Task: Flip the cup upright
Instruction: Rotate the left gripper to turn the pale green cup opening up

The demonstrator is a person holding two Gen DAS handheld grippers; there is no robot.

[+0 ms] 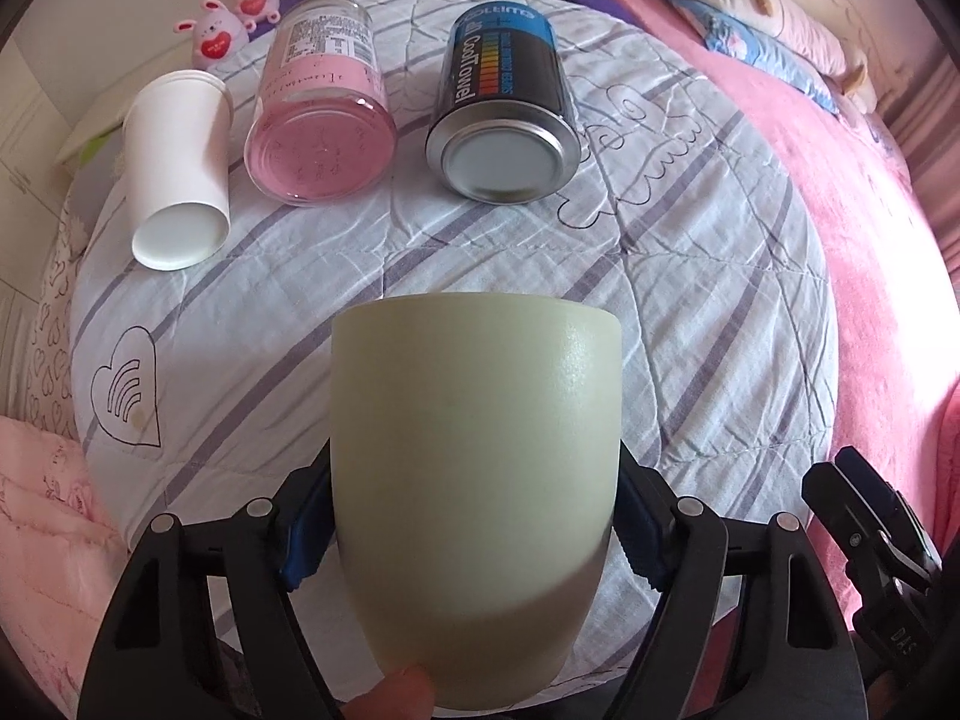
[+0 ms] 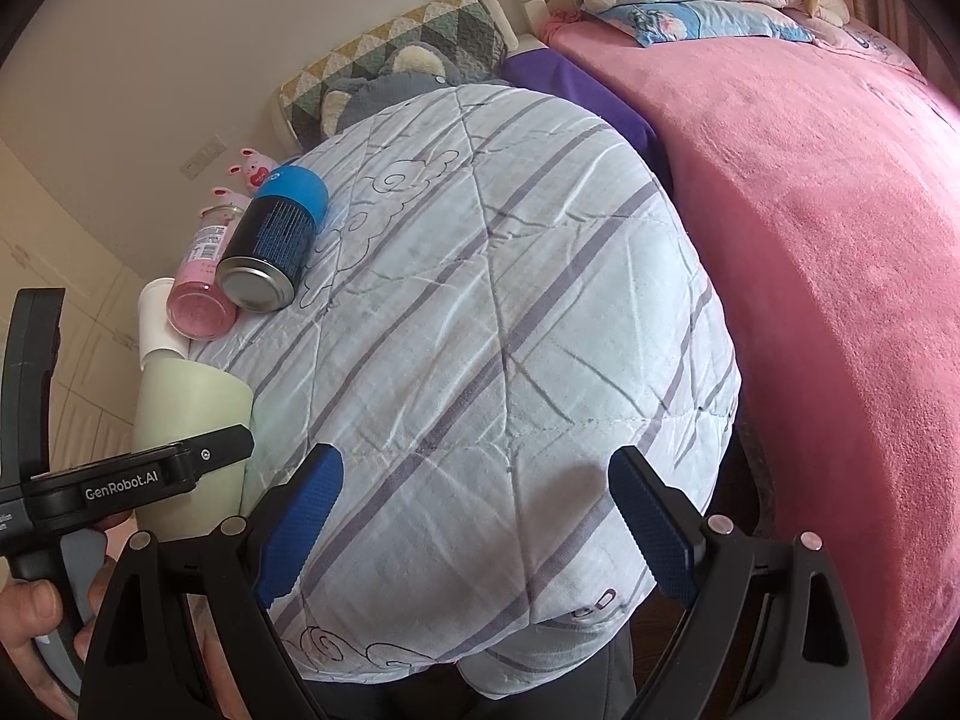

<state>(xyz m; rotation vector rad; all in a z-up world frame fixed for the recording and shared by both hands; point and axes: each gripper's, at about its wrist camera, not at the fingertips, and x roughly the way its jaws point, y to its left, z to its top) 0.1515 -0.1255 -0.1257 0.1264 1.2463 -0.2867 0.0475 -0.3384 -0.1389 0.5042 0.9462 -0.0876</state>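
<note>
Our left gripper (image 1: 474, 516) is closed on the pale green cup (image 1: 474, 480), its blue pads pressed against the cup's two sides. We hold the cup above the near edge of the striped quilt (image 1: 540, 312), its wider end pointing away from us toward the far side; whether that end is open we cannot tell from here. A fingertip (image 1: 390, 693) touches the narrower near end.

Our right gripper (image 2: 474, 522) hangs wide open over the quilt with nothing between its blue pads (image 2: 300, 516).

Beyond the green cup, three containers lie on their sides in a row on the quilt: a white paper cup (image 1: 180, 180) on the left, a pink jar (image 1: 324, 120) just beside it, and a black-and-blue CoolTowel can (image 1: 507, 114) to the right. Two small pink bunny figures (image 1: 231, 21) sit behind them. A pink blanket (image 1: 840, 210) covers the bed to the right.
</note>
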